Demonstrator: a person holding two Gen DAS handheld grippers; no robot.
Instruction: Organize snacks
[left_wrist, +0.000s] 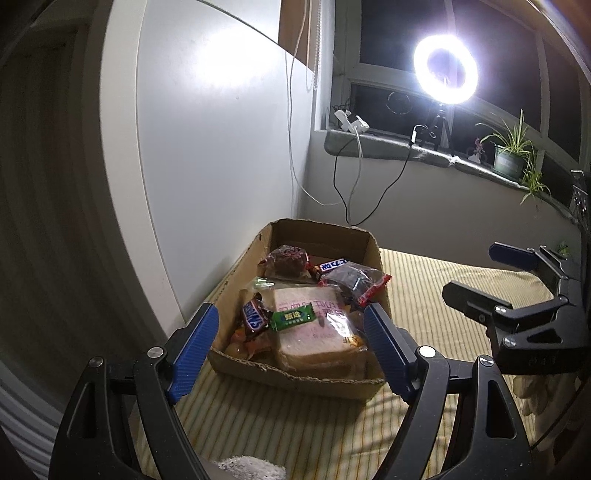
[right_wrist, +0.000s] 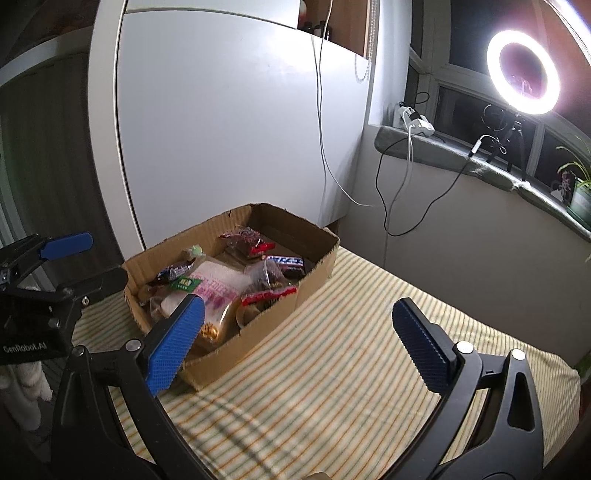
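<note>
We see a striped cloth (right_wrist: 332, 369) spread under a cardboard box (left_wrist: 295, 380), our landmark, which sits at the cloth's end nearest the white cabinet (left_wrist: 221, 147). Inside the box lies a bagged loaf of sliced bread (left_wrist: 317, 332), with a Snickers bar (left_wrist: 255, 314) and a green candy (left_wrist: 293, 316) on it toward its near end, and dark wrapped cakes (left_wrist: 288, 258) toward the far end. Our left gripper (left_wrist: 291, 347) hovers spread wide at the box's near end, empty. Our right gripper (right_wrist: 295, 339) hangs beside the box over the cloth, also spread and empty.
</note>
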